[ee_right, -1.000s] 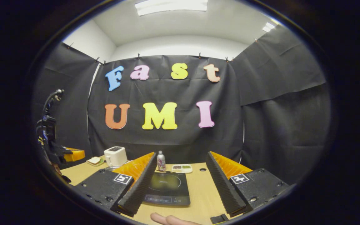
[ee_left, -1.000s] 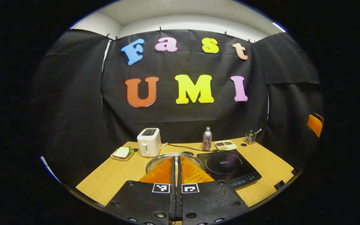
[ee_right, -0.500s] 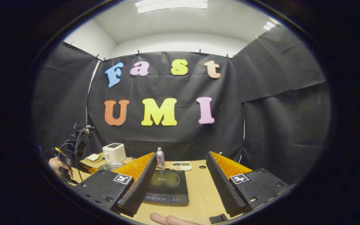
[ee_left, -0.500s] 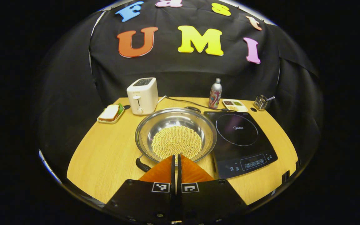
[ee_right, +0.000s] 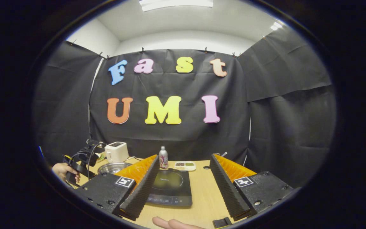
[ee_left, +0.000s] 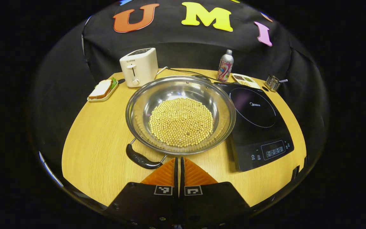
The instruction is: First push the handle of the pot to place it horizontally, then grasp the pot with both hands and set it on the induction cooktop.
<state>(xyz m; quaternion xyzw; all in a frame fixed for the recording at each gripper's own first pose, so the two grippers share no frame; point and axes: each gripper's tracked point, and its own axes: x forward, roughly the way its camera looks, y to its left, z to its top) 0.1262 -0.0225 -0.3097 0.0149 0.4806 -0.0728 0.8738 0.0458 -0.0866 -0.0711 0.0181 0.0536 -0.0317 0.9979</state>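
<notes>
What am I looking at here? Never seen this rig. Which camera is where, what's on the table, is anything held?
No robot arm: a person carries a two-finger gripper in each hand, each with a fisheye camera looking along its fingers.

Left gripper view: the left gripper, fingers together on nothing, points at the steel pot of soybeans; its black handle lies just ahead.

Right gripper view: the right gripper is open and empty, facing the induction cooktop.

Also on the wooden table: toaster, sandwich plate, bottle, snack tray.
</notes>
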